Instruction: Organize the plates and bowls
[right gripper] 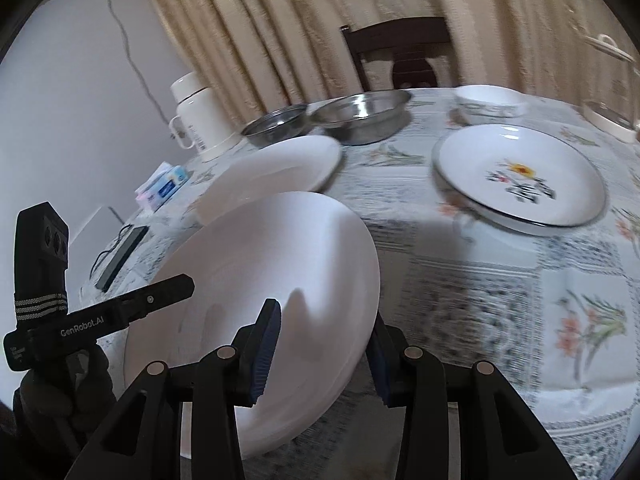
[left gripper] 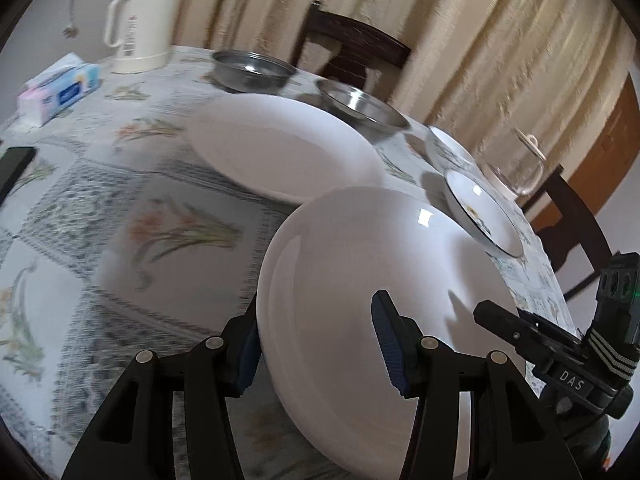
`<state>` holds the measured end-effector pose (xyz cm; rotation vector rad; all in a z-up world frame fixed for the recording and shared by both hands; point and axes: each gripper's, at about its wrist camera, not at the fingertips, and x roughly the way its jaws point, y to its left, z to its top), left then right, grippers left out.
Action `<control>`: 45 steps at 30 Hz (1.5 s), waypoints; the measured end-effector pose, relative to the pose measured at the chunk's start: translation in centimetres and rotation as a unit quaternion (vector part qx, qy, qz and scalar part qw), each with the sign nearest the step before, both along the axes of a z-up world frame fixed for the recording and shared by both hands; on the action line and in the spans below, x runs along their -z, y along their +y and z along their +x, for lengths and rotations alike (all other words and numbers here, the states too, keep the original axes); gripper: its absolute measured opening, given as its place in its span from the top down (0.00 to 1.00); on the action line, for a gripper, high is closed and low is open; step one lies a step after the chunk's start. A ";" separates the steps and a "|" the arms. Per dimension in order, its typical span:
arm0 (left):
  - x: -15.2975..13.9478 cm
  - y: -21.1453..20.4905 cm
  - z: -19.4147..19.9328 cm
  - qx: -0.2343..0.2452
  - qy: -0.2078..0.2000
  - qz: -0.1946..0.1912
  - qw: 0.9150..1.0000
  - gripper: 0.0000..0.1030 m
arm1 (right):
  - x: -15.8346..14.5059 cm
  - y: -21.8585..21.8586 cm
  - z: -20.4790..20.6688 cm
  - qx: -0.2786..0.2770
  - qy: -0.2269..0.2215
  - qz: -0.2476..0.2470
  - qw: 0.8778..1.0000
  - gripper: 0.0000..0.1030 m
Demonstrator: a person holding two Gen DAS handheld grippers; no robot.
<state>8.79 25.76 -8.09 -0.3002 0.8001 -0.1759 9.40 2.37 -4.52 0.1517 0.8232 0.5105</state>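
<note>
Left wrist view. Saw the left claw (left gripper: 316, 300) clenched on the near left rim of a white plate (left gripper: 384, 264), one pad under the lip and one on the face. Saw the right claw (right gripper: 324, 312) gripping the opposite rim of the same plate in the right wrist view. Found the plate raised and tilted over the near edge of the table (left gripper: 80, 220), clear of the cloth.

Judged it stiff, glazed and breakable, moderately heavy, and slick under the ribbed pads. Reckoned the rim the only sound place to hold, with the pads set well onto the lip, not at its very edge. Thought two opposite grips sensible against tipping, though an uneven pull might twist the plate out of either one.

Noted a second white plate (left gripper: 280, 152) flat near the middle of the table, the likely place to stack. Spotted two steel bowls (left gripper: 250, 70) side by side at the far edge, a flowered plate (right gripper: 520, 176) toward the right edge, and a small flowered bowl (right gripper: 490, 106) beyond it.

Saw a patterned cloth over the table, probably slippery under crockery. Also made out a cream flask (left gripper: 140, 20) and a tissue pack (left gripper: 60, 88) at the far left corner, a dark phone (left gripper: 14, 168) at the left edge, a glass pot (left gripper: 516, 164) at the right, dark chairs (right gripper: 400, 52) and pale curtains (right gripper: 260, 40) behind.
</note>
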 end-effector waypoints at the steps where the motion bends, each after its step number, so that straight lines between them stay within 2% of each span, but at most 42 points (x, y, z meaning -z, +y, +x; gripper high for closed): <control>1: -0.2 0.7 -0.3 -0.009 -0.003 -0.001 1.000 0.49 | -0.1 0.6 0.1 -0.006 0.000 0.000 1.000 0.58; 12: -0.8 7.7 -2.6 -0.089 -0.017 0.001 0.996 0.49 | -0.7 8.1 0.9 -0.077 0.000 -0.011 0.997 0.58; 18: -1.6 12.1 -3.1 -0.137 -0.028 0.005 0.990 0.49 | -0.9 12.6 1.9 -0.118 -0.003 -0.026 0.993 0.58; 26: -0.9 17.7 -2.4 -0.193 -0.020 -0.003 0.981 0.49 | -0.7 18.2 3.7 -0.158 0.001 -0.044 0.986 0.58; 35: 0.0 21.7 -0.5 -0.219 -0.009 0.005 0.976 0.49 | 0.5 21.7 5.3 -0.176 0.021 -0.049 0.983 0.58; 45: 0.5 23.2 1.1 -0.220 -0.003 0.013 0.975 0.49 | 1.5 23.0 6.7 -0.175 0.035 -0.047 0.983 0.58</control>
